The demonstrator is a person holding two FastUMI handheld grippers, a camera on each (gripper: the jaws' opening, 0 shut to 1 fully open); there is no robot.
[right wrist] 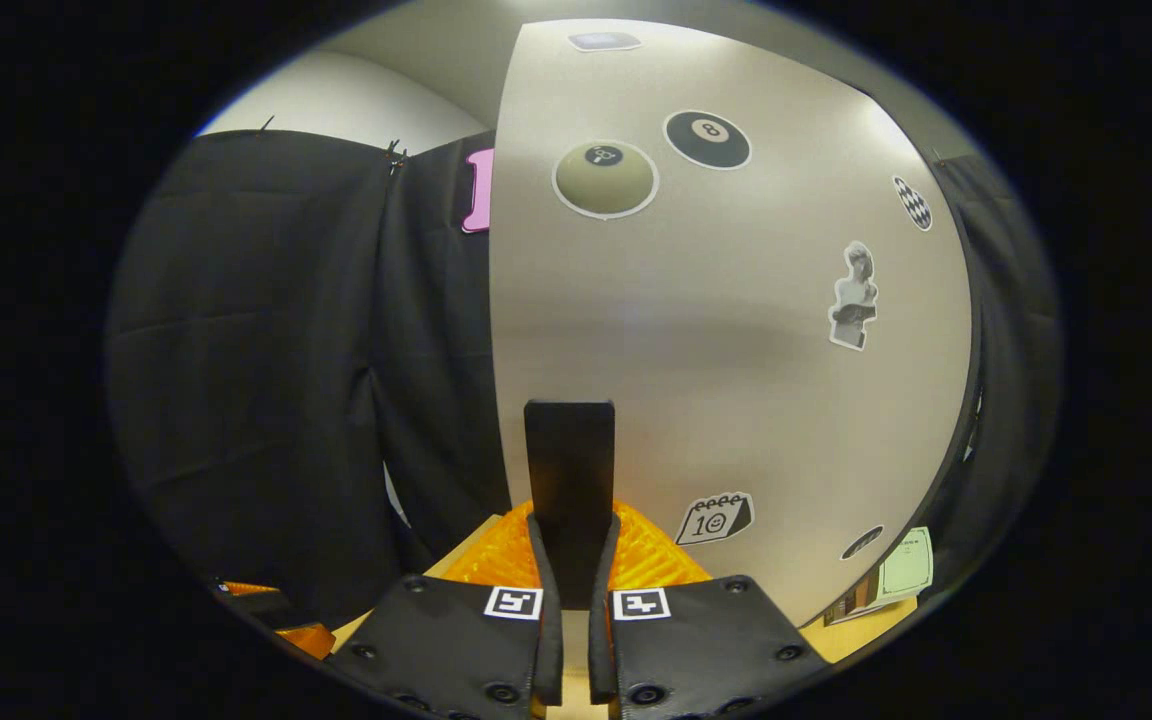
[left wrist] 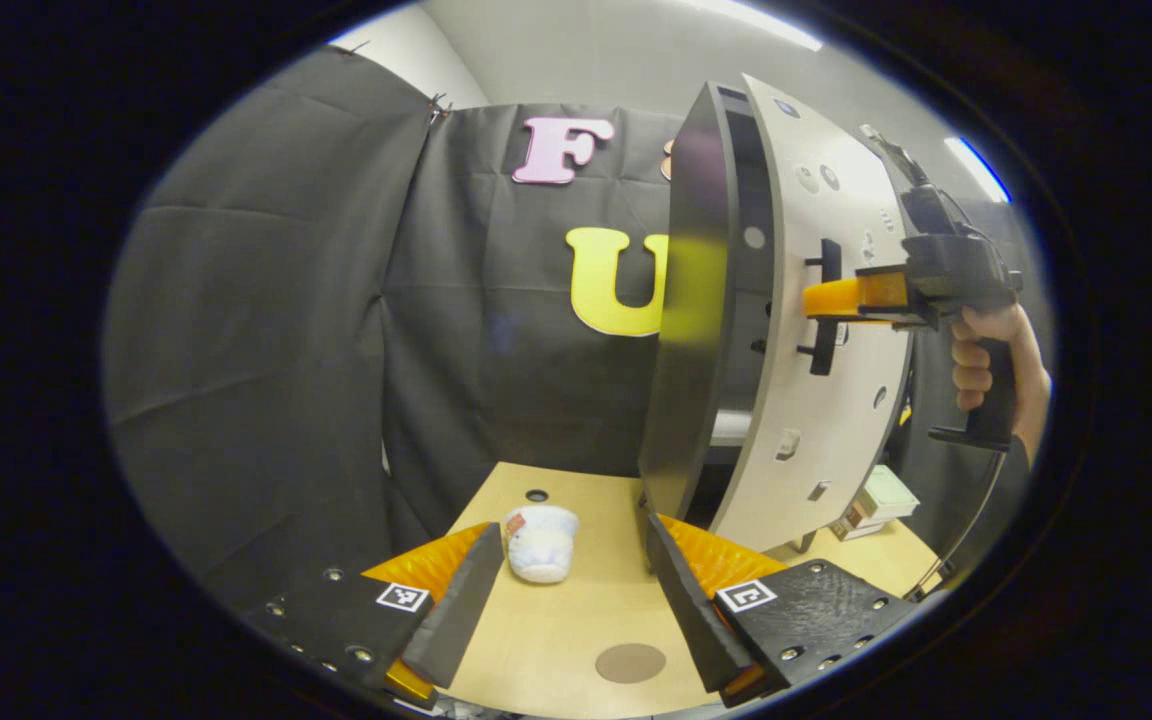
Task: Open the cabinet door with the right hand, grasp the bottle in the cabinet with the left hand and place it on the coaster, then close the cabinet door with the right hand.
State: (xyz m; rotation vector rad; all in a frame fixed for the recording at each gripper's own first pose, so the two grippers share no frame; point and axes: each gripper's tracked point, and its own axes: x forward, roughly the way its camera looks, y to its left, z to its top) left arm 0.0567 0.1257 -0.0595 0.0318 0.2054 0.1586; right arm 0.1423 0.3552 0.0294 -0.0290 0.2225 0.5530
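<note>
The grey cabinet door [left wrist: 826, 440] stands a little ajar from the dark cabinet body [left wrist: 696, 330]. In the left gripper view, my right gripper [left wrist: 829, 300], held by a hand [left wrist: 976, 360], is shut on the black door handle [left wrist: 822, 355]. In the right gripper view the gripper [right wrist: 572, 535] clamps the handle [right wrist: 569, 450] against the sticker-covered door [right wrist: 736, 350]. A small white bottle [left wrist: 541, 543] stands on the wooden table [left wrist: 556, 620], just ahead of my open left gripper [left wrist: 572, 528]. The round brown coaster [left wrist: 630, 662] lies bare between its fingers, nearer the camera.
A small pale box and papers [left wrist: 876, 500] sit on the table behind the door. A dark hole [left wrist: 536, 495] marks the tabletop beyond the bottle. Black cloth walls close in the left and back. Part of the left gripper [right wrist: 266, 615] shows low at left in the right gripper view.
</note>
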